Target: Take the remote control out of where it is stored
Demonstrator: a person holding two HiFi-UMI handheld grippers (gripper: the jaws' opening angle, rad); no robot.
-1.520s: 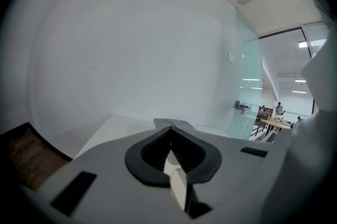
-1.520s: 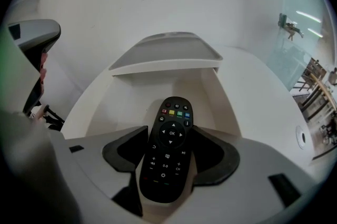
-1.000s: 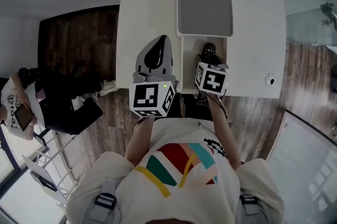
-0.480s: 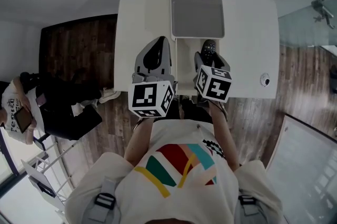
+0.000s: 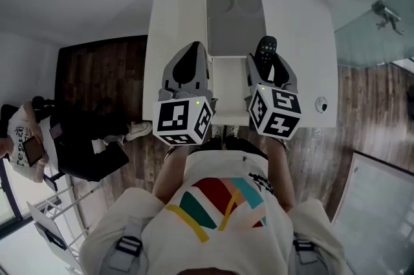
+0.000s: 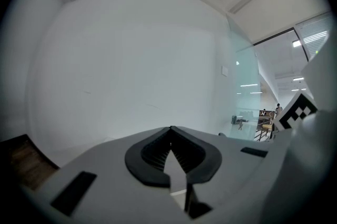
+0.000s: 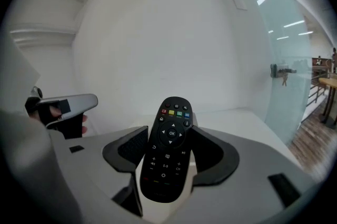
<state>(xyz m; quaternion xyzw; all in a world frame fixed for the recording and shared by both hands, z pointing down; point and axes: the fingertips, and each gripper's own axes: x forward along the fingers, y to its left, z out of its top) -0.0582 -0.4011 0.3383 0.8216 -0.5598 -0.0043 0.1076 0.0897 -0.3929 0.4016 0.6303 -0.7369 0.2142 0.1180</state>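
Observation:
The black remote control point(image 5: 266, 47) point(image 7: 167, 150) is clamped between the jaws of my right gripper point(image 5: 271, 65) point(image 7: 169, 136), button side up and its top end sticking out past the fingertips. It hangs above the white table point(image 5: 169, 21), just right of the open white compartment point(image 5: 231, 89) in front of a grey tray-like lid point(image 5: 236, 21). My left gripper point(image 5: 194, 55) point(image 6: 170, 130) hovers left of the compartment, jaws shut with nothing between them. It also shows at the left of the right gripper view point(image 7: 66, 105).
A small round fitting point(image 5: 321, 105) sits near the table's right front corner. A glass partition point(image 7: 295, 59) stands to the right, wooden floor around the table. A person point(image 5: 22, 144) sits on the floor far left.
The right gripper has lifted the remote up out of the white compartment and carried it right and away from me. The left gripper has barely moved.

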